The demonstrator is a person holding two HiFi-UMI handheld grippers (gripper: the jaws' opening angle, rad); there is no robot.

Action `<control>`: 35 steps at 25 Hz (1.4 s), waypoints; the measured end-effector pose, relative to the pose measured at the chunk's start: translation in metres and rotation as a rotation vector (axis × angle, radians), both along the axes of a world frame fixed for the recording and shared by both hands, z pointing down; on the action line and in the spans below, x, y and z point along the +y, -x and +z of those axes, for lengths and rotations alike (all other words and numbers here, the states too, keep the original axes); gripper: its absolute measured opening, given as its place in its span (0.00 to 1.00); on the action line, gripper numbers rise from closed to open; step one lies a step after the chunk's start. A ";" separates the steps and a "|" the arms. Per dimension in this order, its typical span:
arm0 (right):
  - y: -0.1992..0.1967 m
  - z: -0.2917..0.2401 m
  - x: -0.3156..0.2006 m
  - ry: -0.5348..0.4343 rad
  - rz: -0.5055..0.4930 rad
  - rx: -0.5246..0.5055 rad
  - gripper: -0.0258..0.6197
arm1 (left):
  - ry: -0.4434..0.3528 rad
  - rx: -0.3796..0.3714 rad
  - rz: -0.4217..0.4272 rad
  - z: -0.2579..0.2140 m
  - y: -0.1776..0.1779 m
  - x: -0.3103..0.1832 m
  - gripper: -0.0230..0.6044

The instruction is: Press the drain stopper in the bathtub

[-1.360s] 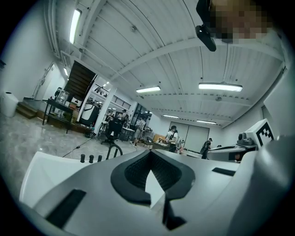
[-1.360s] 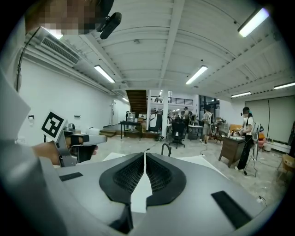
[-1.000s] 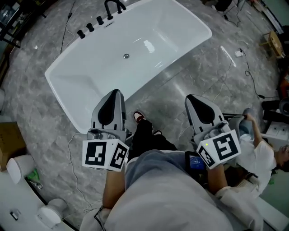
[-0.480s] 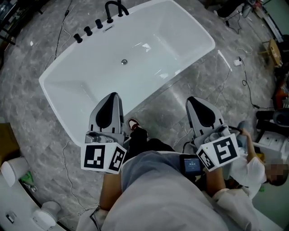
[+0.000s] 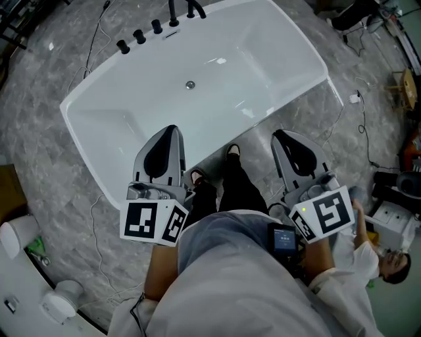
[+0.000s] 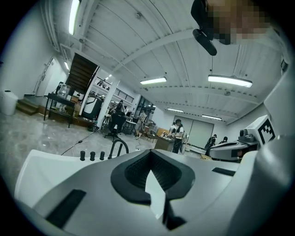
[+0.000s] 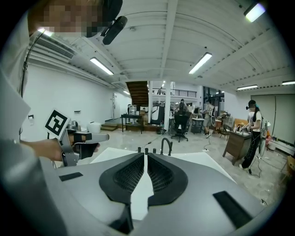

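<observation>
We record a white rectangular freestanding bathtub (image 5: 276,59) standing on a grey marbled floor (image 5: 39,164). The small round silver metal drain stopper (image 5: 190,84) sits in the middle of the tub floor, untouched. A black curved faucet (image 5: 191,8) and a row of black knobs (image 5: 139,36) stand on the far rim.

We find the left gripper (image 5: 169,131) over the near rim, its jaws closed tip to tip on nothing. The right gripper (image 5: 281,137) is beside the tub over the floor, its jaws pressed together and empty. Both grippers are well apart from the stopper.
</observation>
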State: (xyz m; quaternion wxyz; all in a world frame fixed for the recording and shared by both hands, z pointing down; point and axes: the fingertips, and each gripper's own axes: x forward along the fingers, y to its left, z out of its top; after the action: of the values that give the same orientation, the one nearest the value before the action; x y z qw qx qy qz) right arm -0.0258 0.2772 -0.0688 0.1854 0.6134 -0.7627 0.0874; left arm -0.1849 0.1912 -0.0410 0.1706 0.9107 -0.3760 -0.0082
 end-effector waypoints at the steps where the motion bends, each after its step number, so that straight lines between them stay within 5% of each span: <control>1: 0.000 0.001 -0.005 0.003 -0.007 0.000 0.07 | 0.002 0.000 -0.004 0.001 -0.001 -0.003 0.05; 10: -0.022 0.011 -0.056 0.030 -0.083 -0.017 0.07 | 0.034 -0.017 -0.049 0.006 -0.026 -0.034 0.04; 25: -0.122 0.057 -0.149 0.112 -0.281 -0.043 0.07 | 0.103 -0.088 -0.196 0.037 -0.132 -0.091 0.04; 35: -0.124 0.138 -0.213 0.210 -0.393 -0.030 0.08 | 0.174 -0.114 -0.275 0.098 -0.148 -0.119 0.05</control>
State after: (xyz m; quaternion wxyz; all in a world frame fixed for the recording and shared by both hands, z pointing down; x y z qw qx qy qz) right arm 0.0982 0.0643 0.0695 0.2504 0.4290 -0.8569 0.1378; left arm -0.0370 0.0726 0.0568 0.2247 0.8315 -0.5053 0.0529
